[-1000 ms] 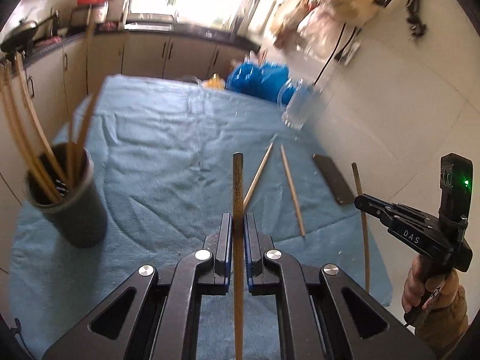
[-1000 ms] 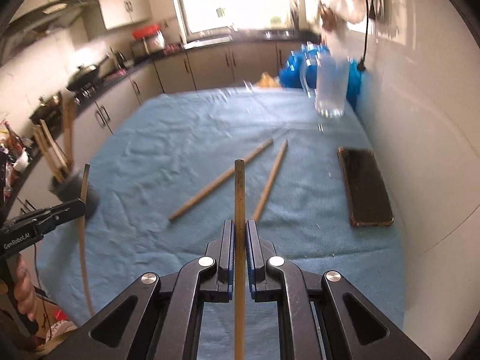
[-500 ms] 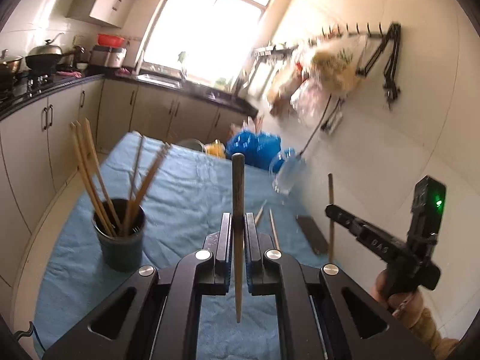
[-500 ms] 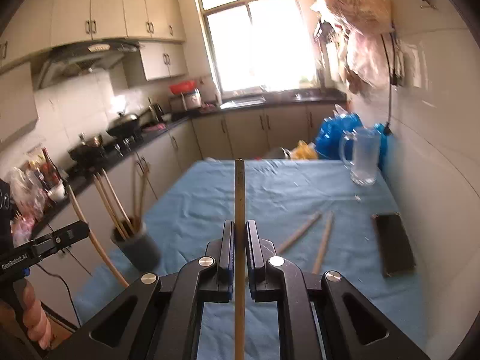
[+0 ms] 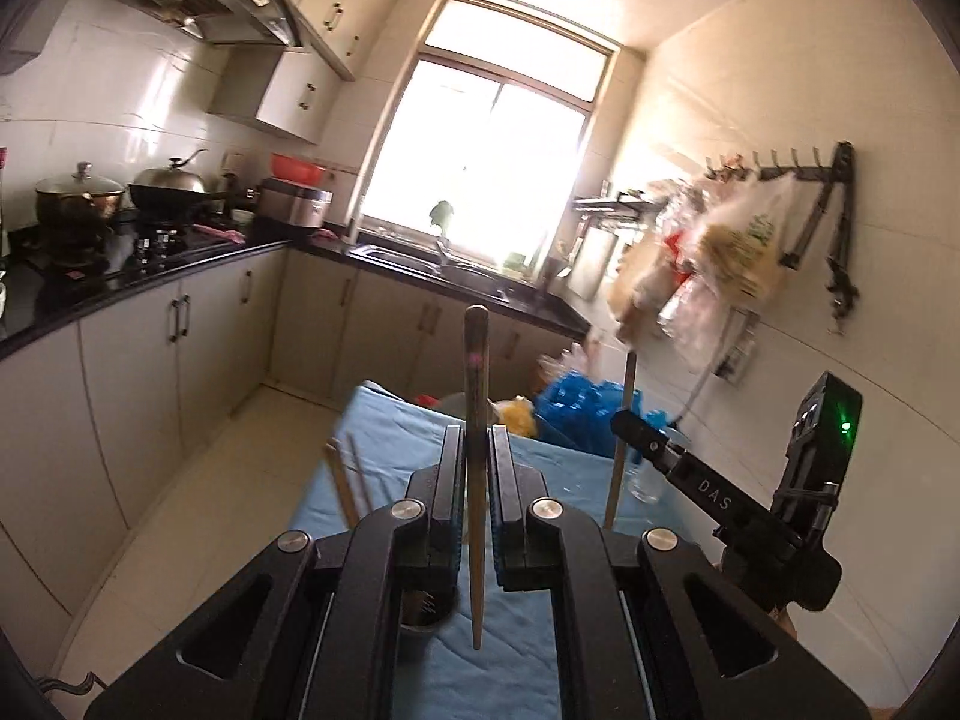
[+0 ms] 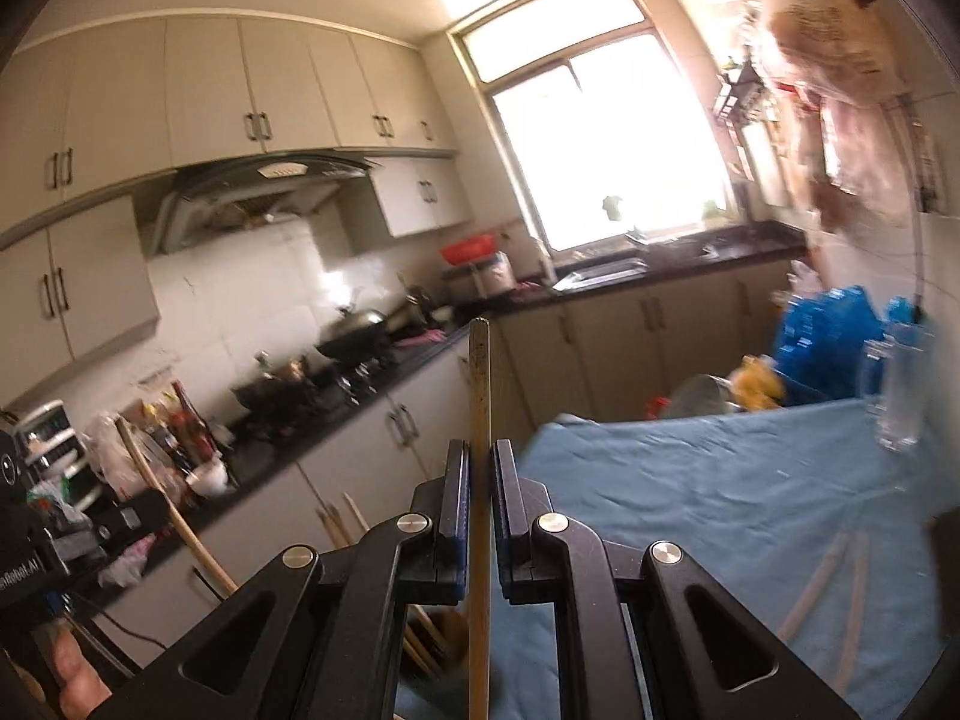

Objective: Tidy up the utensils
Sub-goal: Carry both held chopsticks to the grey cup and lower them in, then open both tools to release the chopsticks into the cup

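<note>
Wooden chopstick [image 5: 477,396] stands near upright in the left hand-held gripper [image 5: 477,480], jaws pinched on its middle, thin end hanging down. Left view: the dark cup [image 5: 423,624] sits low and just left, under the jaws, so the drop looks nearly straight down; the right hand-held gripper [image 5: 624,426] waits further right with its own stick [image 5: 621,450].

Right view: the right hand-held gripper [image 6: 479,480] clamps a second upright chopstick [image 6: 479,396]. Cup sticks [image 6: 339,519] poke up lower left; two strays [image 6: 831,582] lie on the blue counter [image 6: 690,480] to the right. Left hand looks nearer the cup.
</note>
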The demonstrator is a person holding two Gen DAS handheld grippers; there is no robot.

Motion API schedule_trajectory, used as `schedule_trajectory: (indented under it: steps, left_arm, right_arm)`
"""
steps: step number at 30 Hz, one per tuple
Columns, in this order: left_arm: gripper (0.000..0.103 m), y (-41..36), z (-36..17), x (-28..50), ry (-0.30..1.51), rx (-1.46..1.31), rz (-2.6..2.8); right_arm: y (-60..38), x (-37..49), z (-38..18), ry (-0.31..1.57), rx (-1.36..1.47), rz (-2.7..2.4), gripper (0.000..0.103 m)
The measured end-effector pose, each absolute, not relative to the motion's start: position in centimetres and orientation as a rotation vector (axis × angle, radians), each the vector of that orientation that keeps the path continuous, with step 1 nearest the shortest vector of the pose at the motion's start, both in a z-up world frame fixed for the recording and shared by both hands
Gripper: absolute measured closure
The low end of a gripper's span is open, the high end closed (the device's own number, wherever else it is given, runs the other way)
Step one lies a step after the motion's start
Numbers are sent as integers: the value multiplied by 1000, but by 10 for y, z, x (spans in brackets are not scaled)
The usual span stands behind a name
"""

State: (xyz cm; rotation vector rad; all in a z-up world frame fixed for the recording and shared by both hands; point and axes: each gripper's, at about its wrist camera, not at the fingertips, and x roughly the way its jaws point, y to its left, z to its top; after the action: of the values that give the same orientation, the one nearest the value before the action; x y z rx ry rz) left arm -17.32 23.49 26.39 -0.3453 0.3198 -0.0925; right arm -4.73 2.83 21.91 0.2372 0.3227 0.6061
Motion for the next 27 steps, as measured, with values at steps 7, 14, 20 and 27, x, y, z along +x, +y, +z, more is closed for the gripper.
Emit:
schedule_trajectory:
  steps: [7,14,20,27]
  left_arm:
    - [96,257,254,-137,343,-336,-60]
    - [96,262,225,-102,443,-333,-53]
    - [96,256,207,-91,484,-338,-61]
    - [96,256,204,-100,485,-349,-50]
  right_arm:
    - [91,-27,218,227,236,599,95]
    - [123,-5,190,240,166,546,95]
    - [120,4,164,308,149,520,95]
    - [111,5,161,336,176,548,89]
